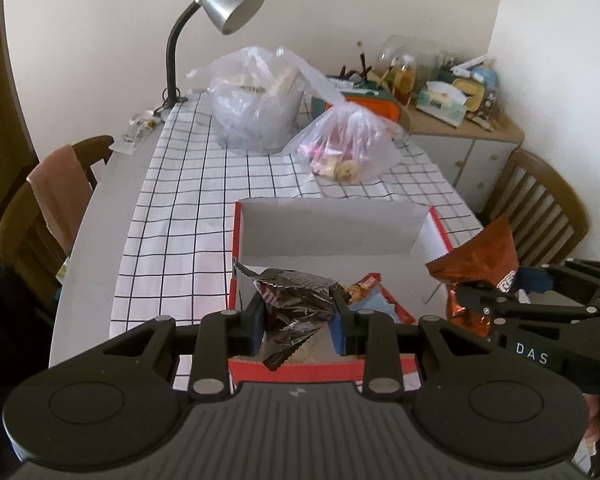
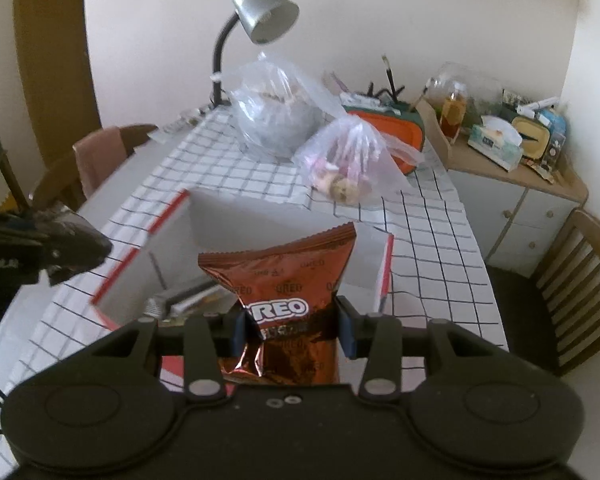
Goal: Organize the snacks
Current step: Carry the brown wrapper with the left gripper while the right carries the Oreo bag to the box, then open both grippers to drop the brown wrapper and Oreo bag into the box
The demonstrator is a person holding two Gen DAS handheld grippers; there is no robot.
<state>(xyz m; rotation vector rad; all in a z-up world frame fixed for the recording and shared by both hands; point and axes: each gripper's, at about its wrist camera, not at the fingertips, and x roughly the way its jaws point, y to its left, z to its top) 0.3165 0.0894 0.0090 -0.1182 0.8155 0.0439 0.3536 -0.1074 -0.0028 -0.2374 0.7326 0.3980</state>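
Observation:
My left gripper (image 1: 298,322) is shut on a crumpled dark snack packet (image 1: 296,304) and holds it over the near end of a red-edged white box (image 1: 328,236). A small snack pack (image 1: 366,290) lies inside the box. My right gripper (image 2: 292,330) is shut on a brown Oreo packet (image 2: 288,280), upright, above the box's (image 2: 236,220) near right part. In the left wrist view the Oreo packet (image 1: 476,268) and right gripper (image 1: 504,300) appear at the right. The left gripper (image 2: 56,256) with its dark packet shows at the left edge of the right wrist view.
The table's checked cloth (image 1: 180,208) carries two clear plastic bags of snacks (image 1: 256,100) (image 1: 348,148) beyond the box, and a silver desk lamp (image 1: 224,4) stands at the back. Wooden chairs (image 1: 40,216) (image 1: 540,200) flank the table. A cluttered cabinet (image 1: 460,120) stands at the back right.

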